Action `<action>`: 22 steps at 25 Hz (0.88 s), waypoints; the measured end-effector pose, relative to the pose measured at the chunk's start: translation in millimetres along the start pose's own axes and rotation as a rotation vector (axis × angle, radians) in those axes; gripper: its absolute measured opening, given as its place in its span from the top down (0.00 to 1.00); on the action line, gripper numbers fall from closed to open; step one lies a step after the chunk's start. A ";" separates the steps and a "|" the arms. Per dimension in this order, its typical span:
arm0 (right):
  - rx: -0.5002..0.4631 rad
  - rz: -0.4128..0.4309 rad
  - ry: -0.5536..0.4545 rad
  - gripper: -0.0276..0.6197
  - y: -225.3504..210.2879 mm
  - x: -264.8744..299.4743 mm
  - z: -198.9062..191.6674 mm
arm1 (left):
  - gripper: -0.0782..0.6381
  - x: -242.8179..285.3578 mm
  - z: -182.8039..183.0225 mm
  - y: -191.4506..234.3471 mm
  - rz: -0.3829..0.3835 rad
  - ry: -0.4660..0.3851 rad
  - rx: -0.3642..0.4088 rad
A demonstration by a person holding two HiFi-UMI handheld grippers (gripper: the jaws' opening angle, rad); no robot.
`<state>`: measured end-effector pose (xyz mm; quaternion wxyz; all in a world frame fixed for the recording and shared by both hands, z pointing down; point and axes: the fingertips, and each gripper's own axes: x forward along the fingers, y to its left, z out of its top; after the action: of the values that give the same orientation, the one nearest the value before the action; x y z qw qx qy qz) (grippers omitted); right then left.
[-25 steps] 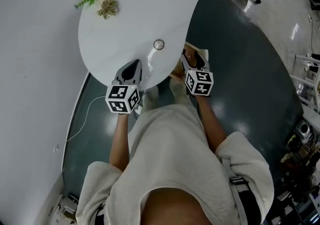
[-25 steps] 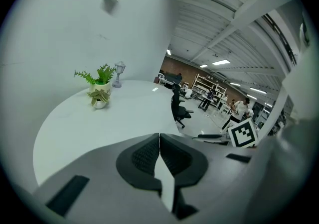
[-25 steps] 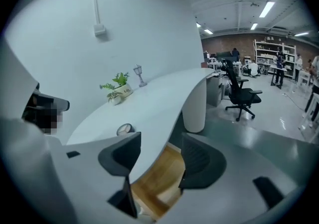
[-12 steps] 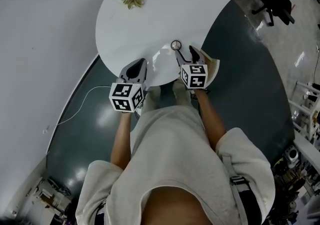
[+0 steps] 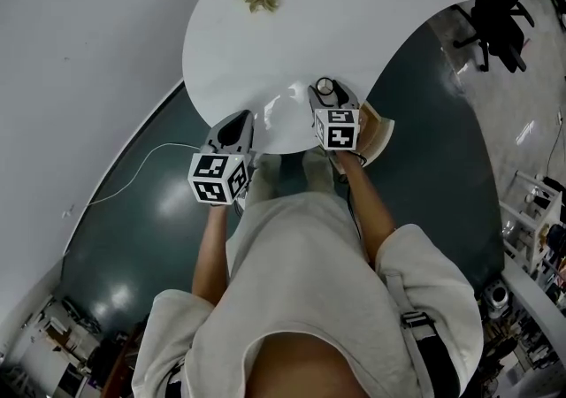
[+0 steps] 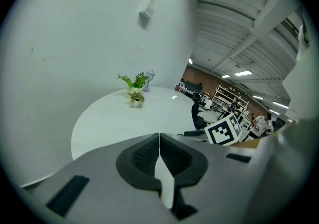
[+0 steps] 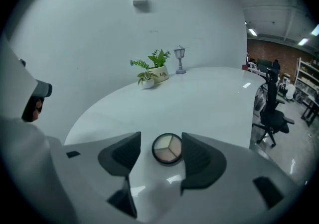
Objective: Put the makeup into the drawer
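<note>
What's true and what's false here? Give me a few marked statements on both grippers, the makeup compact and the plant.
1. The right gripper is clamped on the compact. False: its jaws stand apart, and the compact lies loose between them.
2. The left gripper is shut with nothing in it. True.
3. The compact lies on the white table. True.
4. The potted plant stands right beside the compact. False: it stands at the table's far edge, well apart from the compact.

Steep overhead, two low views, shared table
</note>
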<state>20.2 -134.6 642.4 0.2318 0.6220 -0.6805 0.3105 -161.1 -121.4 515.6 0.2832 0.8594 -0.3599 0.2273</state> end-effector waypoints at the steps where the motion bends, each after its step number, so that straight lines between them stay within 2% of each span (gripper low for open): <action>1: -0.010 -0.016 0.002 0.57 -1.2 1.5 1.1 | 0.87 -1.7 -1.5 2.2 0.004 -0.001 -0.005; 11: -0.036 -0.077 0.026 0.57 -7.5 10.9 -2.5 | 0.88 -8.5 -10.9 15.9 0.018 0.003 -0.022; 16: -0.022 -0.093 0.066 0.62 -10.6 15.7 -12.8 | 0.87 -9.9 -11.1 17.5 0.017 0.006 -0.017; 22: -0.029 -0.072 0.059 0.62 -8.9 16.6 -12.1 | 0.87 -7.9 -13.2 16.5 0.011 0.018 -0.011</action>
<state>26.2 -138.0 663.7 0.2718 0.6331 -0.6550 0.3103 -181.0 -118.5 526.0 0.2897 0.8539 -0.3632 0.2345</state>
